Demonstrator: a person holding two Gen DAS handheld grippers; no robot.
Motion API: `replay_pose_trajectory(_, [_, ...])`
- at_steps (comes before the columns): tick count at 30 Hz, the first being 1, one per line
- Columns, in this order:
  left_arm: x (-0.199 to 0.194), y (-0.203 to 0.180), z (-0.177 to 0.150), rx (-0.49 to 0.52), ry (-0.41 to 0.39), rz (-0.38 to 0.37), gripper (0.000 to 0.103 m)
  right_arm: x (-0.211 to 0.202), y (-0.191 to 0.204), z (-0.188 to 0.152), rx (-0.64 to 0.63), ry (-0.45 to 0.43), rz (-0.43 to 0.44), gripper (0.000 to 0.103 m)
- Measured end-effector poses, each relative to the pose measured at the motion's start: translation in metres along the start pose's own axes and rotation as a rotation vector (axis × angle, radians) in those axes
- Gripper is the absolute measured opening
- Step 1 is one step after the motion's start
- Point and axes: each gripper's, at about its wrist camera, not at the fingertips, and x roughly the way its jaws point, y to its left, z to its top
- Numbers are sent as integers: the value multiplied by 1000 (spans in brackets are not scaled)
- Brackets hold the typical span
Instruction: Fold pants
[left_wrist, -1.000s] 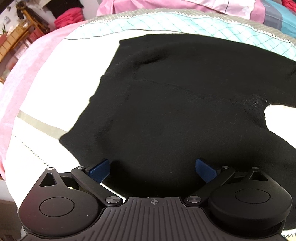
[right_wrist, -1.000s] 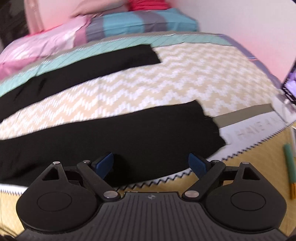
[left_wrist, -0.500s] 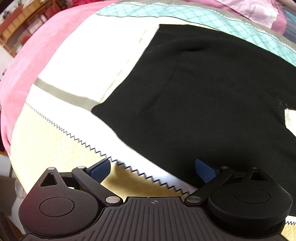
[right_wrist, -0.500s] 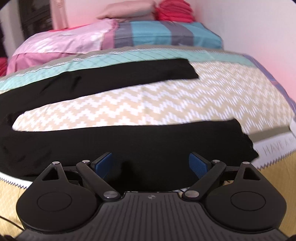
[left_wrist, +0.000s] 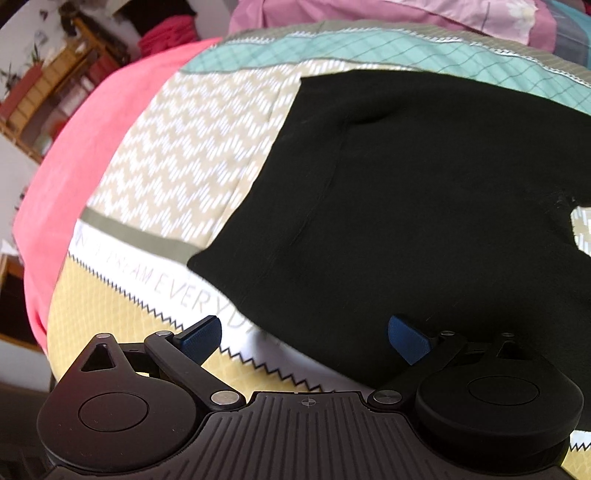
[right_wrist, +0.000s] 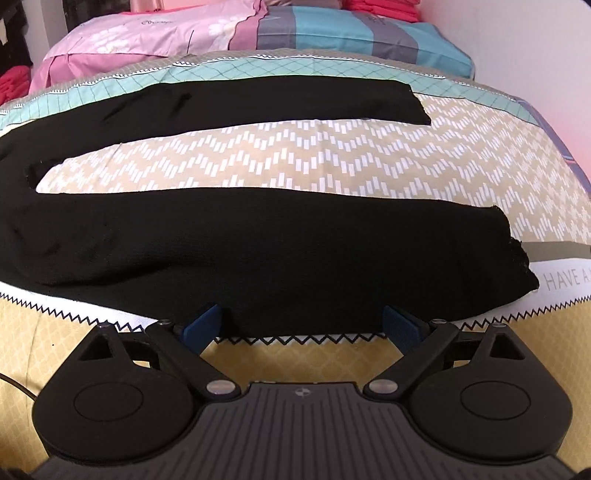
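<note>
patterned bedspread (left_wrist: 192, 155) fills the left wrist view, black pants (left_wrist: 424, 221) waist end on it, left gripper (left_wrist: 304, 338) spread wide, empty. right wrist view: both legs (right_wrist: 258, 251) flat, apart; right gripper (right_wrist: 301, 326) released too, at the near leg's edge.

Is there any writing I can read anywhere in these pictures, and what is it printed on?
"HAVE A": grey capitals on the white band of the bedspread, right wrist view; cut off at the picture's edge.
"EVERYD": the same white band, left wrist view; the black pants cover the rest.
Before it, fainter letters, perhaps "DREAM": too blurred to be sure.
Small script on the pink pillowcase: too small to read.
Both grippers: no readable text.
</note>
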Motion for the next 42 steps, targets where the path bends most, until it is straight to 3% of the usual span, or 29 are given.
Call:
replay_pose_trajectory(11, [12, 4, 3, -10, 20, -27, 103, 0, 7, 4, -29, 3, -9, 95])
replay_pose_trajectory(14, [14, 27, 0, -78, 40, -106, 103, -7, 4, 4, -26, -16, -23, 95])
replay_pose_trajectory(16, [17, 53, -6, -173, 50, -222, 103, -16, -3, 2, 0, -33, -15, 95])
replay_pose_trajectory(18, [24, 79, -12, -293, 87, -361, 103, -24, -17, 0, 68, -39, 40, 90])
replay_pose_trajectory(20, [34, 99, -19, -410, 116, -479, 103, -28, -34, -3, 171, -25, 135, 78])
replay_pose_trajectory(22, [45, 110, -24, -491, 133, -572, 103, -26, -52, -8, 312, 8, 231, 71])
replay_pose_trajectory(27, [51, 106, -19, -498, 117, -622, 103, -12, -87, -22, 671, 38, 350, 63])
replay_pose_trajectory(32, [54, 94, -13, -477, 105, -638, 103, -2, -107, -33, 856, 32, 360, 60])
replay_pose_trajectory(42, [64, 96, -6, -564, 87, -699, 103, 19, -113, -33, 950, -26, 422, 64])
